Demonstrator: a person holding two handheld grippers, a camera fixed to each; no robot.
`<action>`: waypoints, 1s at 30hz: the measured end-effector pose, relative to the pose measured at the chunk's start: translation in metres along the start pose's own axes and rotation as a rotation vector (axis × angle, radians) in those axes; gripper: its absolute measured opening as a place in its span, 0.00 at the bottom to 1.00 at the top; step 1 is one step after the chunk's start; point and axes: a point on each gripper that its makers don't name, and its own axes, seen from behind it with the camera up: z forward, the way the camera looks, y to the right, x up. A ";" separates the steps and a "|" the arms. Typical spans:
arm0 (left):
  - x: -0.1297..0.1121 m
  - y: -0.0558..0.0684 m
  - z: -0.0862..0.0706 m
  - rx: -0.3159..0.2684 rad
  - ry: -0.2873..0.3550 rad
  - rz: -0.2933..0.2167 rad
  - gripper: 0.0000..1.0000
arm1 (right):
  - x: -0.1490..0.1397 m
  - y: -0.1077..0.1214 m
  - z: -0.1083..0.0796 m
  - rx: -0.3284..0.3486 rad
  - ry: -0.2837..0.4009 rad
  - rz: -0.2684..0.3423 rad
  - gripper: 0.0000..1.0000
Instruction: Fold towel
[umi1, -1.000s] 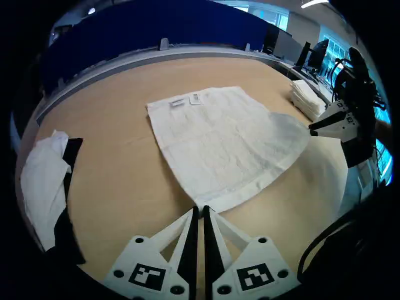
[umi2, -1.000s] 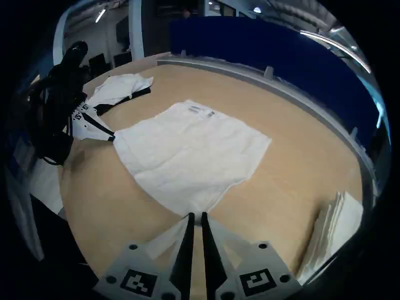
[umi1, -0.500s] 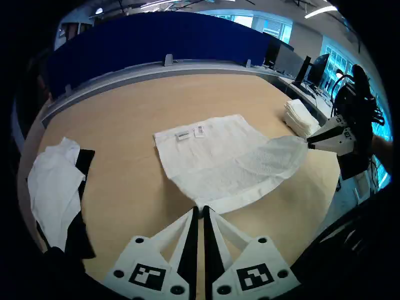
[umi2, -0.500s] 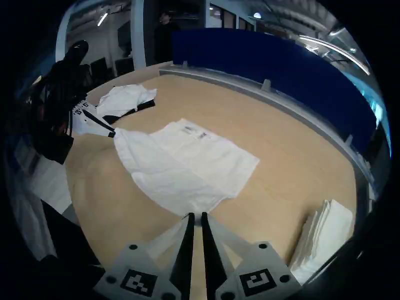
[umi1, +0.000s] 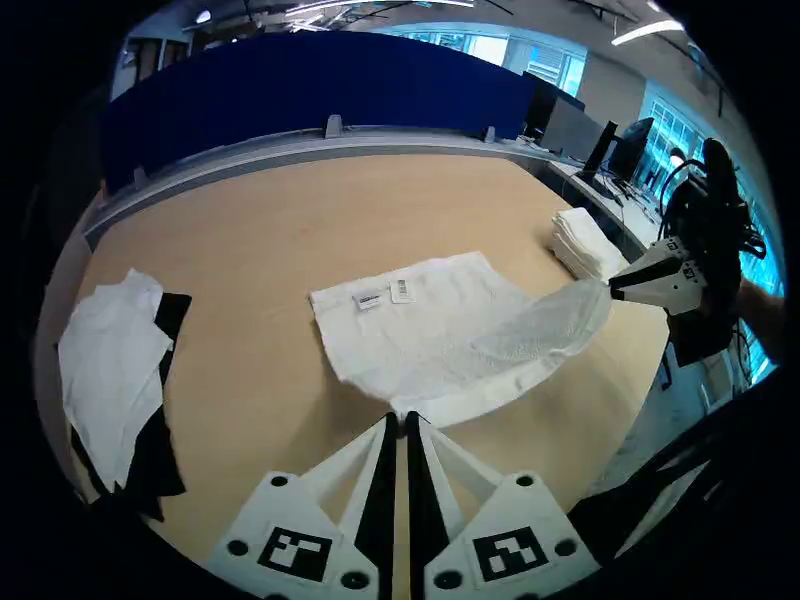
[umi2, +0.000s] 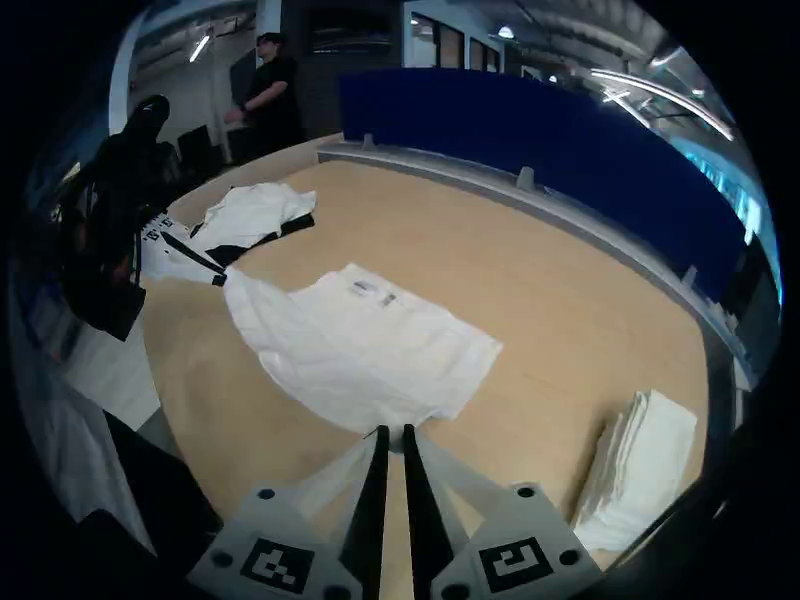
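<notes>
A white towel (umi1: 440, 330) lies spread on the wooden table (umi1: 250, 230), with two labels near its far edge. My left gripper (umi1: 400, 416) is shut on one near corner. To the right in the left gripper view, my right gripper (umi1: 612, 284) is shut on the other near corner and holds it up off the table. In the right gripper view, the towel (umi2: 370, 340) runs from my right gripper (umi2: 386, 430) to the left gripper (umi2: 218, 280) at the left. The near edge hangs lifted between the two; the far part rests flat.
A stack of folded white towels (umi1: 585, 240) (umi2: 635, 470) sits near the table's edge. A heap of white and black cloth (umi1: 110, 380) (umi2: 245, 215) lies on the other side. A blue partition (umi1: 300, 80) backs the table. A person (umi2: 265, 85) stands far off.
Both grippers have risen with their towel corners. The near edge has come off the table and the towel looks smaller and farther below.
</notes>
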 end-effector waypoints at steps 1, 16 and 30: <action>0.001 0.000 0.000 0.001 0.001 -0.002 0.07 | -0.001 0.000 0.001 0.000 -0.002 -0.001 0.10; 0.033 -0.024 0.021 0.044 0.039 -0.021 0.07 | 0.021 0.026 0.024 -0.032 0.009 -0.042 0.10; 0.074 -0.057 0.070 0.089 0.048 -0.028 0.07 | 0.047 0.072 0.077 -0.076 0.006 -0.041 0.10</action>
